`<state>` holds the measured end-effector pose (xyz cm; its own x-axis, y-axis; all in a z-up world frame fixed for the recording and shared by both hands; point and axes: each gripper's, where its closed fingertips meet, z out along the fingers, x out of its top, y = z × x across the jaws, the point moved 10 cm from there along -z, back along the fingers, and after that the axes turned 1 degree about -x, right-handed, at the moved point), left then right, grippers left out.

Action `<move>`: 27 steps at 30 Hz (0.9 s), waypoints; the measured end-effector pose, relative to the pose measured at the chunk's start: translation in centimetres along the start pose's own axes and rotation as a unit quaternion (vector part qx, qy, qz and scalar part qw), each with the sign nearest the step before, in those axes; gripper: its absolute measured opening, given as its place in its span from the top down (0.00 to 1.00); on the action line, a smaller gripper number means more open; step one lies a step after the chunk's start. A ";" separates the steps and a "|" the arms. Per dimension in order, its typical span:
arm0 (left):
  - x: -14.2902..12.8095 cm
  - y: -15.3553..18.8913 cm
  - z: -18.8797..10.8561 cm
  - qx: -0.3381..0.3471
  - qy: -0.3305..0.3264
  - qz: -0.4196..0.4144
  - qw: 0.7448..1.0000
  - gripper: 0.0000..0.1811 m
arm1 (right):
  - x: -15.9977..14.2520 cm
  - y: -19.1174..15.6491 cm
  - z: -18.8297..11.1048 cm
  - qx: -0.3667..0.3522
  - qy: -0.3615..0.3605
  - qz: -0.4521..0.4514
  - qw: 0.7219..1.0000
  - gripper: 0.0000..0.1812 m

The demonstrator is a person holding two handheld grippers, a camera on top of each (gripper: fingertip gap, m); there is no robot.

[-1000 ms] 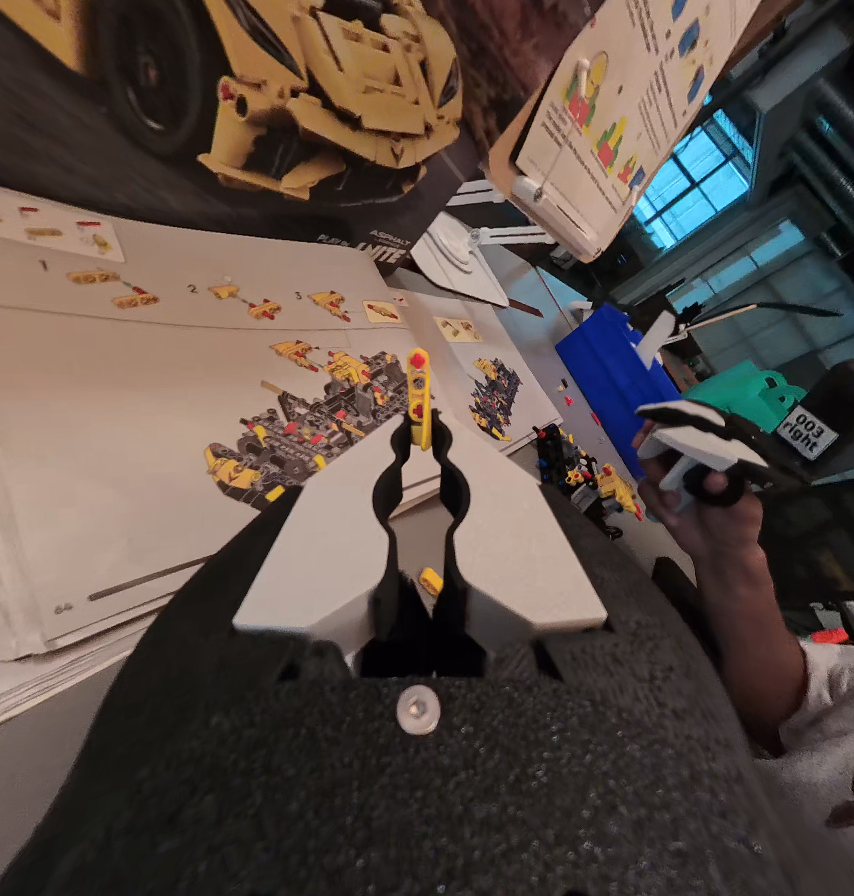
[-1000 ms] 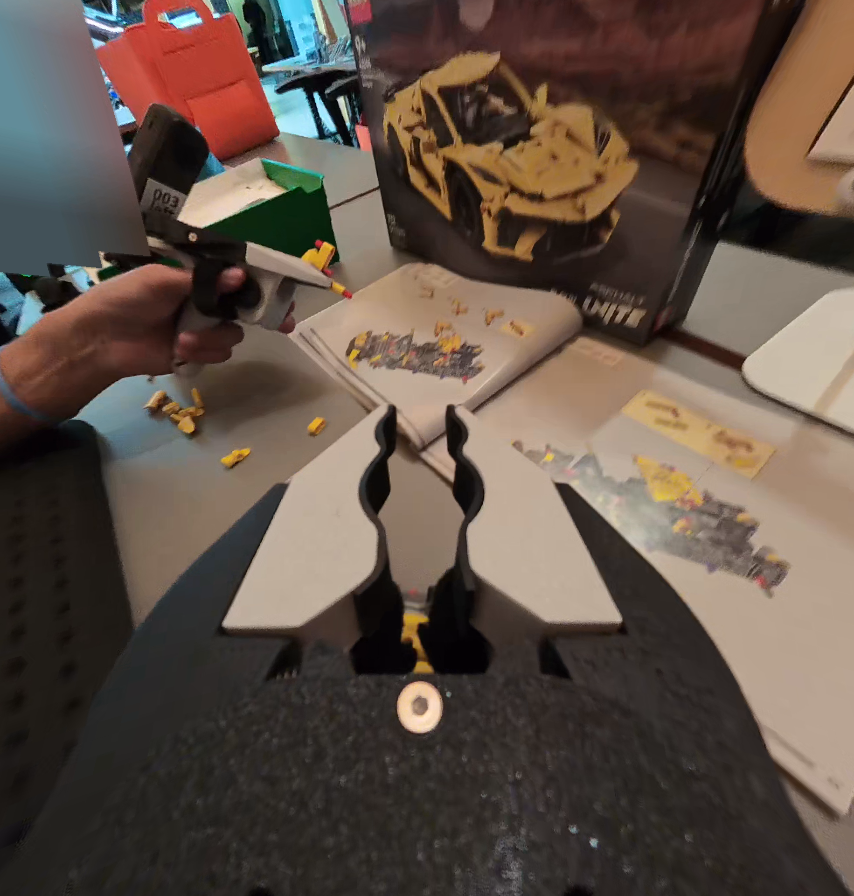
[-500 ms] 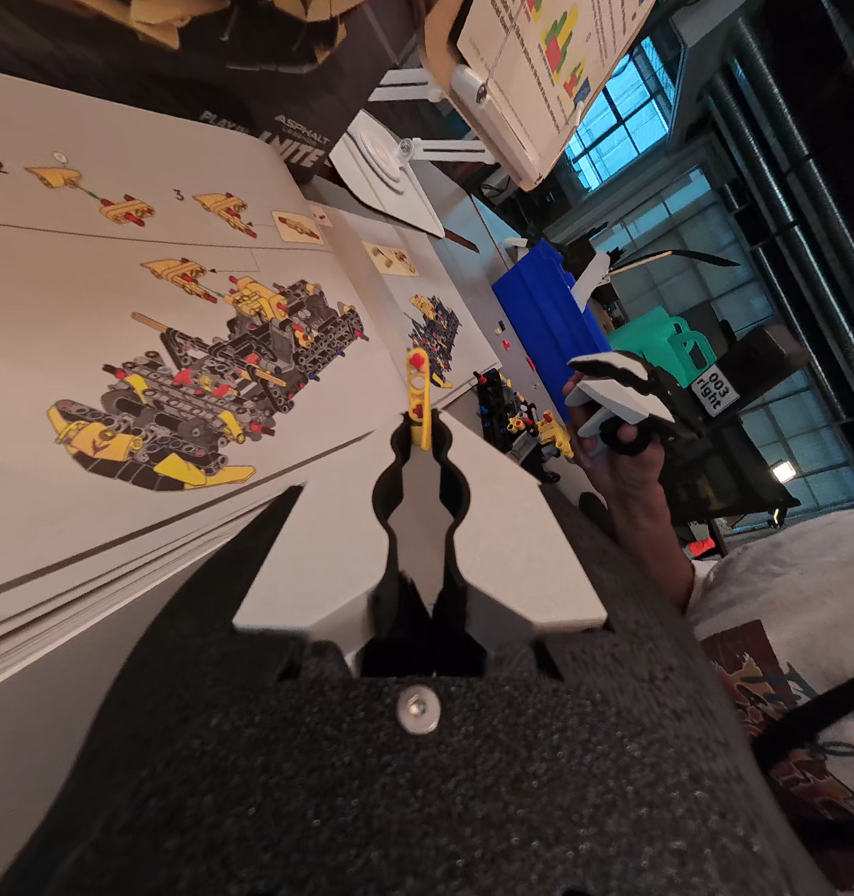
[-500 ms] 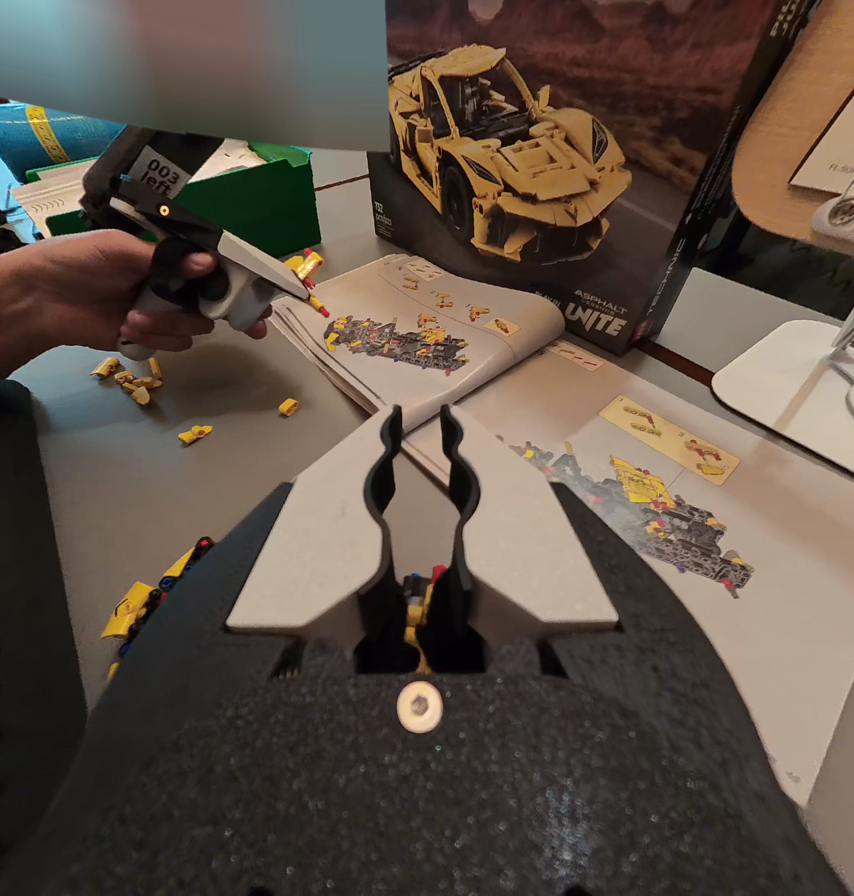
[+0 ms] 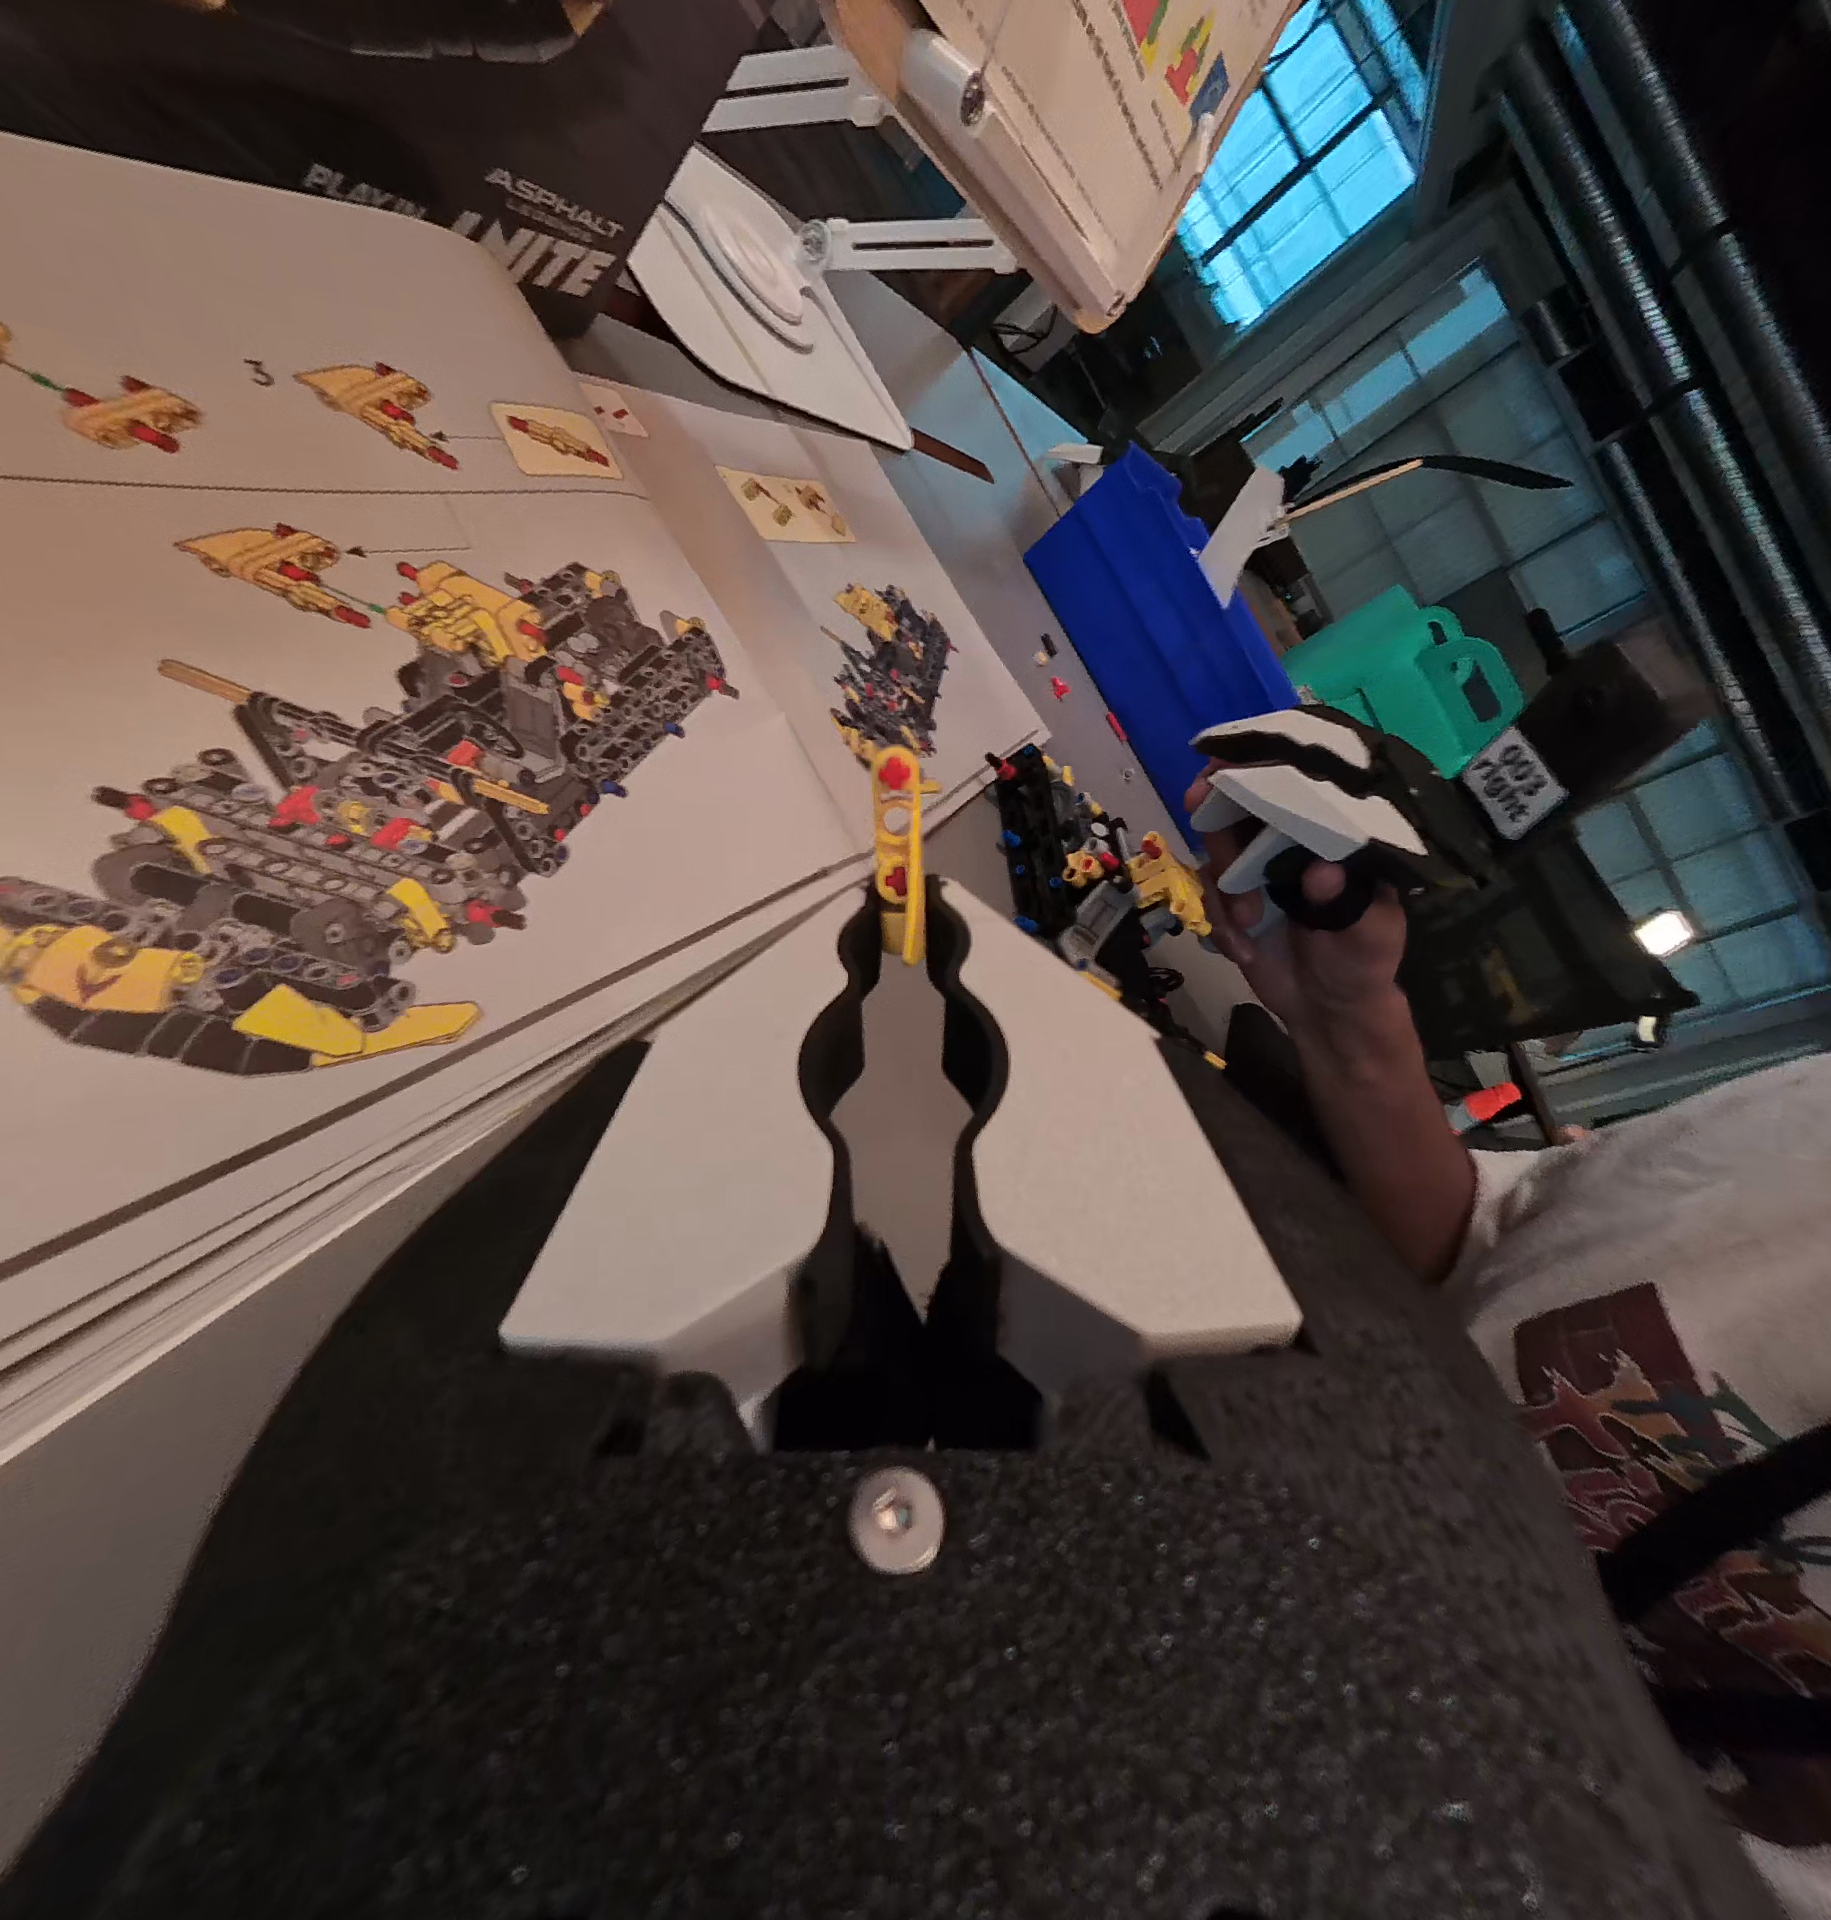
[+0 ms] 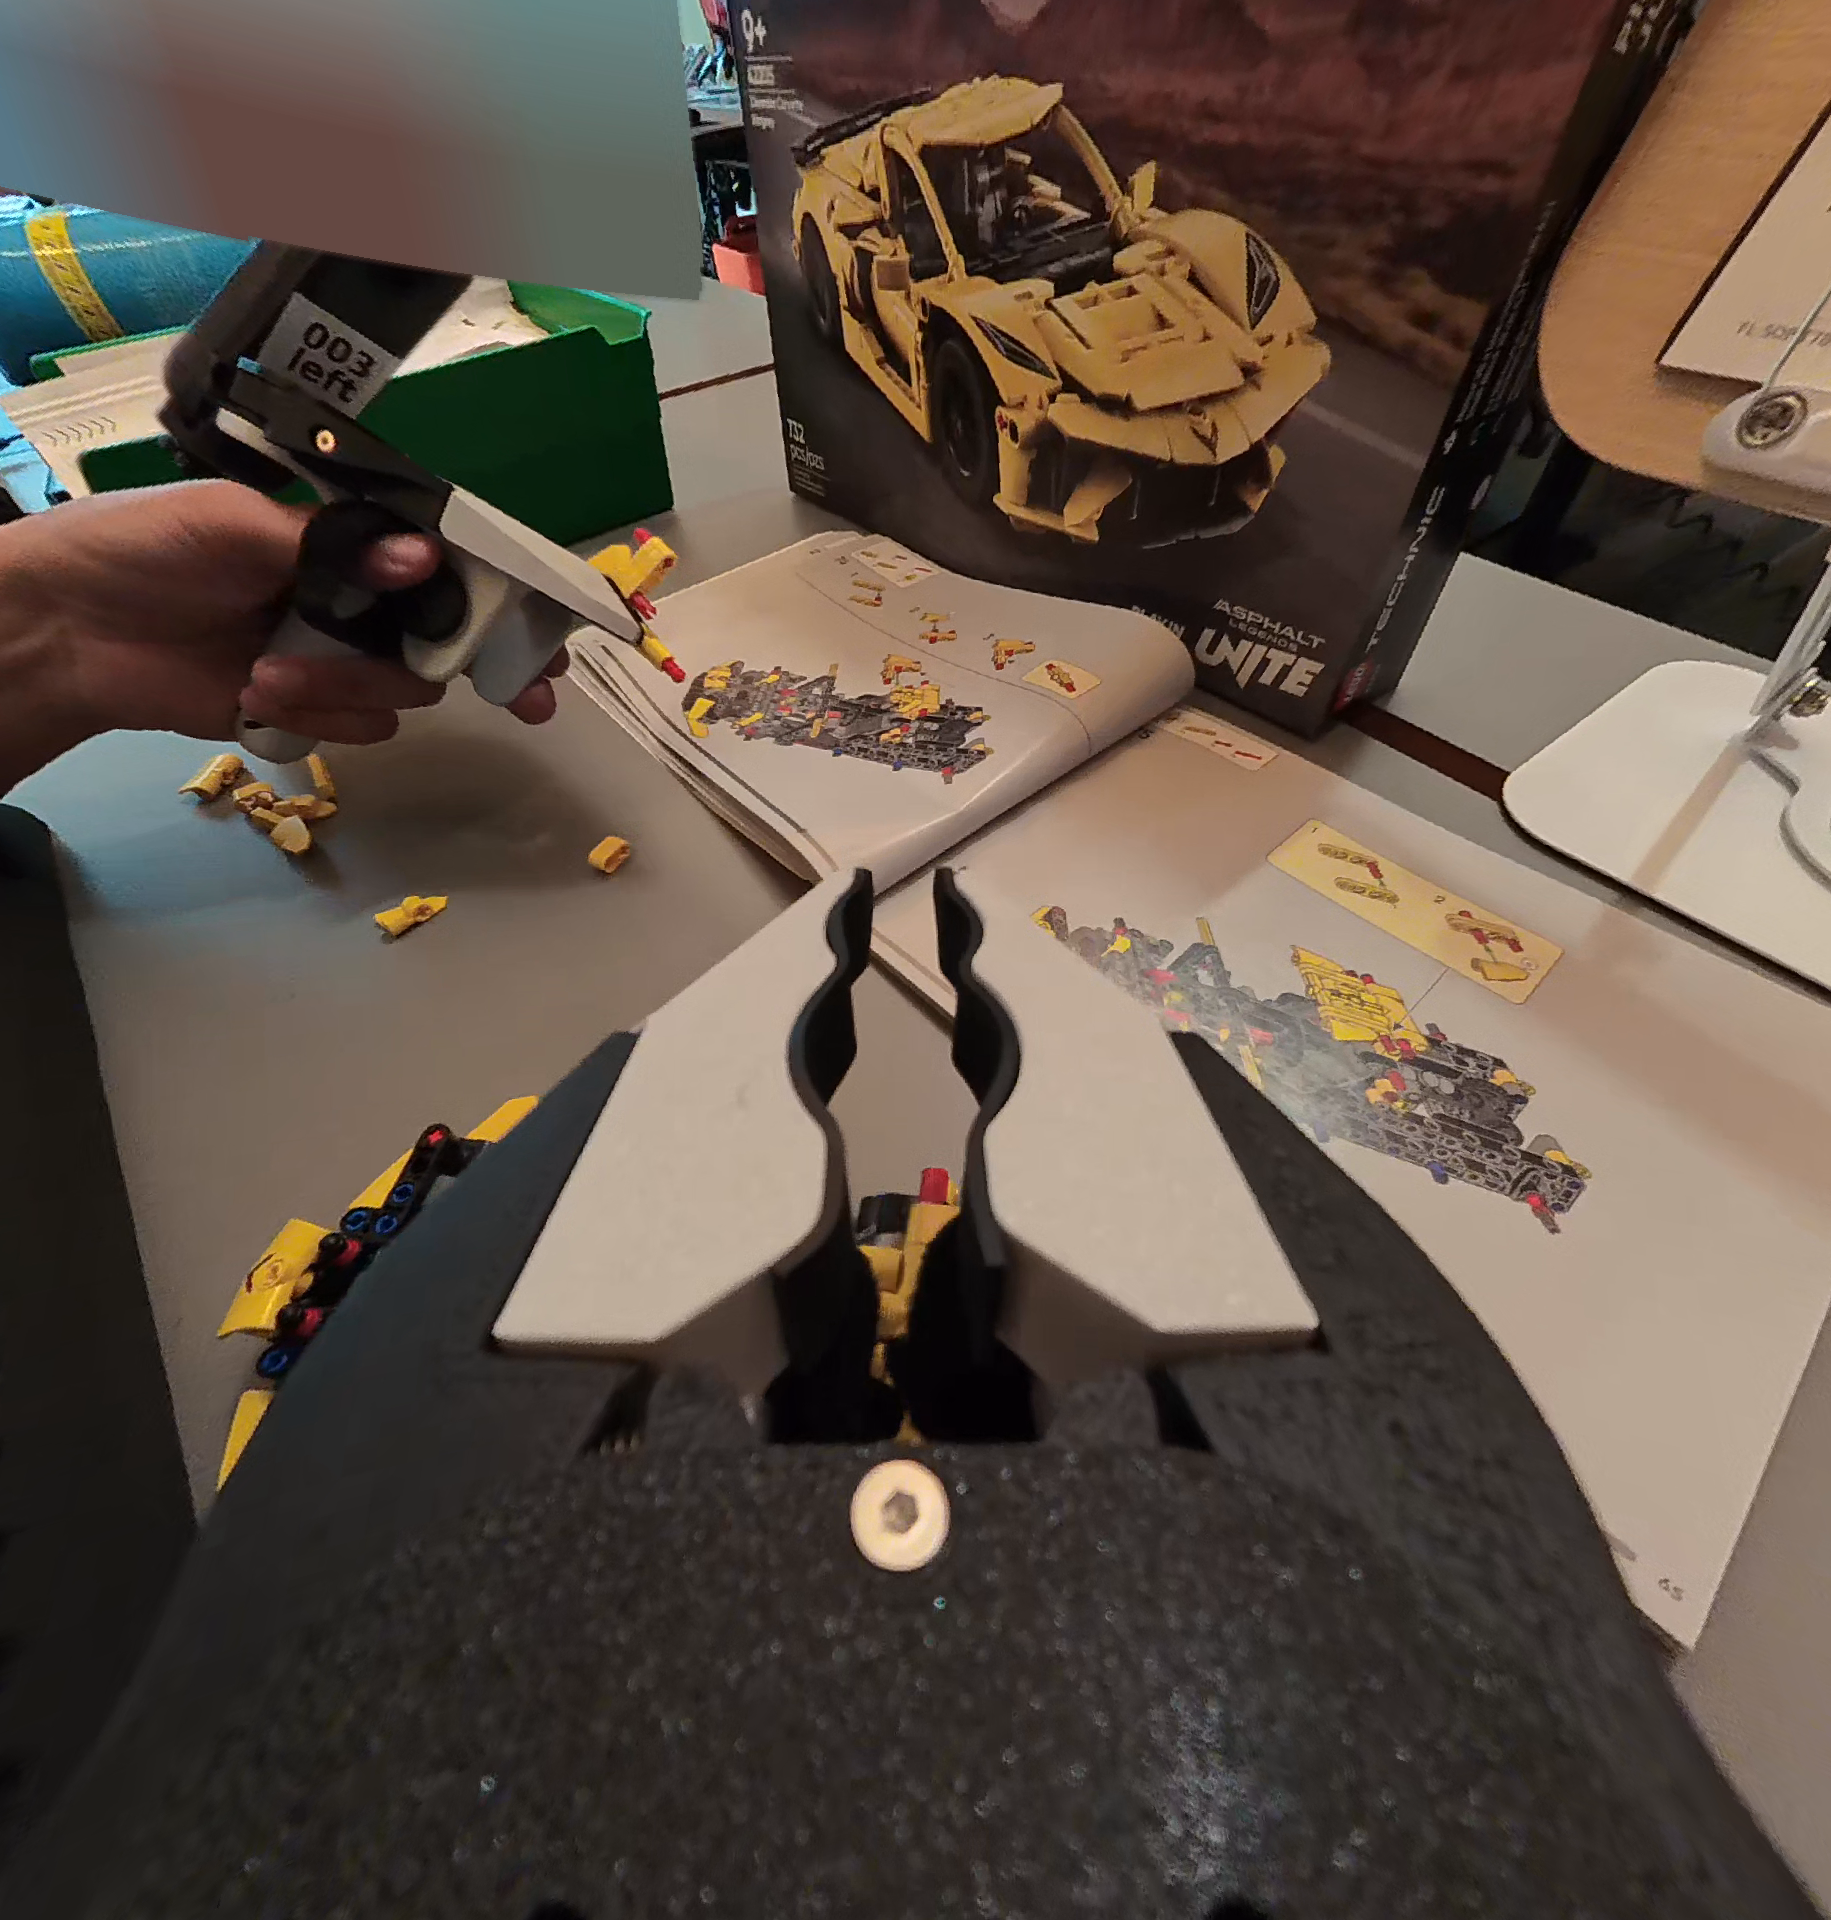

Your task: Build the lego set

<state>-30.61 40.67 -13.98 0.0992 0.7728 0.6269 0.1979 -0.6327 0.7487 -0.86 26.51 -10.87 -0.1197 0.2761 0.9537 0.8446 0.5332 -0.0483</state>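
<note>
Closer instruction booklet point(image 5: 391, 748) behind tool-pinched slim yellow beam point(image 5: 898, 852), red-pinned.

Grey table point(image 6: 267, 1039) with the items resting on its surface.

An open instruction booklet point(image 6: 890, 707) lies near the centre, its right-hand page point(image 6: 1513, 1195) spread flat toward the near edge. Behind it stands the set's box point(image 6: 1150, 343); to the right sits a white stand base point(image 6: 1669, 810). A green bin point(image 6: 537, 416) sits at the far left. Loose yellow pieces point(image 6: 267, 800) lie scattered left of the booklet, and a partly built black-and-yellow model point(image 6: 308, 1257) rests at the near left. A blue bin point(image 5: 1150, 623) stands farther along the table.
</note>
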 end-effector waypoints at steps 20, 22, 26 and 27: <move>-4.1 6.3 4.2 -0.331 -0.123 -0.154 0.923 0.96 | 1.7 -10.7 2.0 0.075 0.040 -0.195 0.977 0.97; -4.3 6.4 4.2 -0.327 -0.126 -0.147 0.925 0.96 | 1.6 -10.9 1.8 0.072 0.031 -0.197 0.977 0.97; -4.0 6.4 4.0 -0.297 -0.106 -0.113 0.942 0.96 | 1.1 -11.1 1.2 0.021 0.025 -0.181 0.983 0.97; -4.0 6.4 4.0 -0.292 -0.104 -0.109 0.944 0.96 | 0.8 -11.2 1.1 0.022 0.023 -0.170 0.985 0.97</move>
<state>-25.83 33.77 -12.57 0.3202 0.8421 0.4339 -0.3299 -0.3303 0.8844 -10.99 21.60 -9.84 -0.3666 0.0391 0.9296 0.7359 0.6235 0.2640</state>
